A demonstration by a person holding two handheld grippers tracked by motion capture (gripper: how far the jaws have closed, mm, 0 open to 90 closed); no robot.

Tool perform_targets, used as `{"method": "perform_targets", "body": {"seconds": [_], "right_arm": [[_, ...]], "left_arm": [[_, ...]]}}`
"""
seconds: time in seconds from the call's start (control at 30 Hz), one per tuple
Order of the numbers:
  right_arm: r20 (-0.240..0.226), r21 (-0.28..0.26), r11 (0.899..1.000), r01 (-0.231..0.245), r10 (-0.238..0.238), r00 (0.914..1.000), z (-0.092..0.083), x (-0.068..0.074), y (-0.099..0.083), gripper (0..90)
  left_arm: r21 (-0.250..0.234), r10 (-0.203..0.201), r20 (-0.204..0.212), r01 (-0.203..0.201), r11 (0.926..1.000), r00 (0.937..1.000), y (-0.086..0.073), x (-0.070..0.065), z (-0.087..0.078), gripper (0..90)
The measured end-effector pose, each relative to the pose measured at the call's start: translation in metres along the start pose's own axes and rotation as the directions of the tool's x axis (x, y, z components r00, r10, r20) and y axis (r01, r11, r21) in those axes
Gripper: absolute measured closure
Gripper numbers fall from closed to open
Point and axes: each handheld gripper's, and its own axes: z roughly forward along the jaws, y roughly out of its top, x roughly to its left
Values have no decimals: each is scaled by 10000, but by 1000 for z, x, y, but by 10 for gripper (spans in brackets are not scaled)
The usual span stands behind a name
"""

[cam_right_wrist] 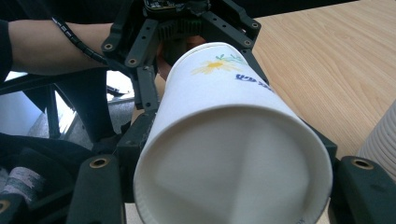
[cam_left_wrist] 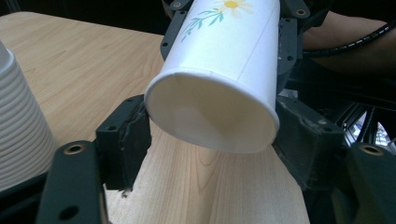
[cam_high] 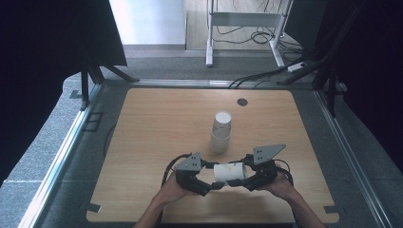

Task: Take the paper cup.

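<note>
A white paper cup [cam_high: 229, 172] with a flower print lies on its side just above the table's near edge, held between both grippers. My left gripper [cam_high: 215, 185] grips its narrow base end; in the left gripper view the two pads [cam_left_wrist: 135, 135] touch the base of the cup [cam_left_wrist: 219, 60] on either side. My right gripper [cam_high: 236, 183] is shut on the wide mouth end, and the cup's open mouth [cam_right_wrist: 224, 154] faces the camera in the right gripper view. A stack of white paper cups [cam_high: 221, 132] stands upside down behind the grippers, apart from them.
The wooden table [cam_high: 152, 142] has a small dark round cap [cam_high: 242, 101] near its far edge. The ribbed stack [cam_left_wrist: 18, 135] stands close at my left gripper's left. A white frame [cam_high: 209, 33] and cables stand on the floor beyond the table.
</note>
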Motion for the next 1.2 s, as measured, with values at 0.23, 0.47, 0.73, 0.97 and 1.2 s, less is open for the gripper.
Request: {"method": "perform_targets", "body": {"seconds": [0.23, 0.47, 0.73, 0.97, 1.2], "right_arm": [[-33, -23, 10000, -58, 58, 10000, 0, -1, 0, 366], [-80, 40, 9999, -110, 110, 9999, -1, -2, -1, 366], [-28, 191, 9998, -28, 29, 10000, -1, -3, -1, 348], [82, 225, 9997, -1, -1, 10000, 0, -2, 0, 330], [98, 227, 9997, -15, 13, 10000, 0, -3, 0, 318]], "left_arm": [[-121, 5, -33, -5, 9999, 10000, -1, 0, 0, 313], [-166, 29, -41, -30, 9999, 10000, -2, 0, 0, 334], [-208, -10, -7, 10, 9998, 10000, -3, 0, 0, 349], [-335, -64, 15, 64, 9994, 10000, -3, 0, -1, 358], [-343, -70, 54, 71, 9994, 10000, -3, 1, -1, 363]]}}
